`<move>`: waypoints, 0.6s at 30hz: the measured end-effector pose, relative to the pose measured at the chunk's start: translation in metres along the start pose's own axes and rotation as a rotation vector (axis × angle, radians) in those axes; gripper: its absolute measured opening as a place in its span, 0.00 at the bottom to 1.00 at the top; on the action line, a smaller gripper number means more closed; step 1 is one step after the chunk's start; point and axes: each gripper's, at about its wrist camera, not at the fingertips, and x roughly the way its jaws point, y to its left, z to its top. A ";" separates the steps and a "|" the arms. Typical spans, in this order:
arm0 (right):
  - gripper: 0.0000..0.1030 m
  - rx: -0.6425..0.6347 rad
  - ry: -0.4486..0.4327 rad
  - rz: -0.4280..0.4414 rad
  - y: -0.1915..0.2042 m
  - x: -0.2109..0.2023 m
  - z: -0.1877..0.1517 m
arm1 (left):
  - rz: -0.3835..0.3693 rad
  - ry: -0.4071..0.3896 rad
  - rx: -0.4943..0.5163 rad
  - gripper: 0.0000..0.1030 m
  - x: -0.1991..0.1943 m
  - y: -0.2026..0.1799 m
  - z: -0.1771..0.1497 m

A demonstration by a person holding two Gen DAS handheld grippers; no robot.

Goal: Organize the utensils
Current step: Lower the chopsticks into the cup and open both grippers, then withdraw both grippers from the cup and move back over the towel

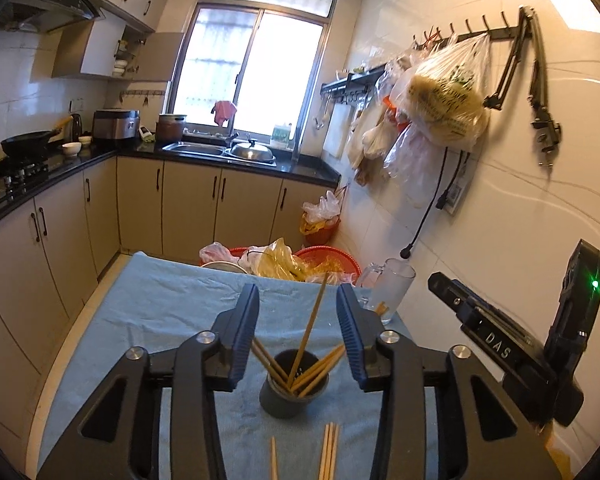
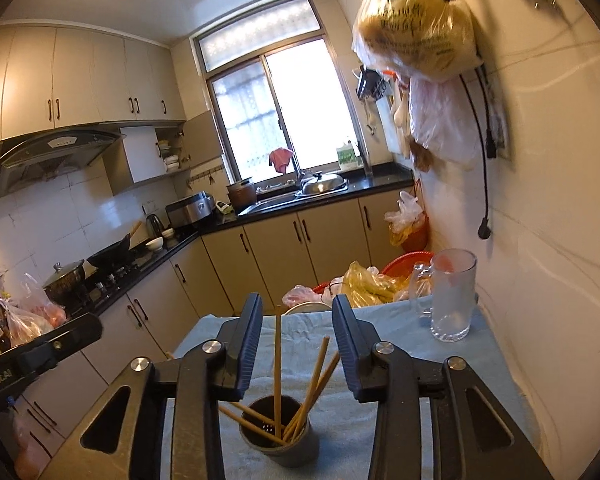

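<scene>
Your left gripper (image 1: 298,332), fingers wide apart and empty like the right gripper's (image 2: 297,344), is nearer the loose wooden chopsticks (image 1: 329,450) lying lengthwise on the blue-clothed tabletop (image 1: 172,312), just before the dark cylindrical holder (image 1: 290,394).

Your left gripper (image 1: 298,334) has black angular arms, blue ribbed pads (image 1: 246,336) and silver round screws. Your right gripper (image 2: 297,342) matches it; its body shows white "DAS" lettering and a green light.
</scene>
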 end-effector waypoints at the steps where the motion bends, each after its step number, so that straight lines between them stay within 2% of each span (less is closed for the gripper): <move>1: 0.43 -0.007 -0.002 0.000 0.001 -0.009 0.000 | -0.001 -0.004 0.002 0.41 -0.010 0.000 -0.004; 6: 0.53 -0.048 0.011 -0.002 0.006 -0.049 -0.009 | 0.029 -0.009 0.013 0.46 -0.046 0.005 -0.029; 11: 0.56 -0.095 0.098 -0.010 0.002 -0.074 -0.037 | 0.055 0.026 0.024 0.55 -0.058 0.015 -0.059; 14: 0.56 -0.140 0.220 -0.004 -0.002 -0.072 -0.071 | 0.072 0.102 0.018 0.55 -0.045 0.022 -0.086; 17: 0.56 -0.148 0.365 0.010 -0.010 -0.053 -0.113 | 0.072 0.218 0.008 0.55 -0.016 0.030 -0.119; 18: 0.51 -0.128 0.429 0.025 -0.014 -0.043 -0.131 | 0.077 0.250 0.004 0.55 -0.007 0.031 -0.129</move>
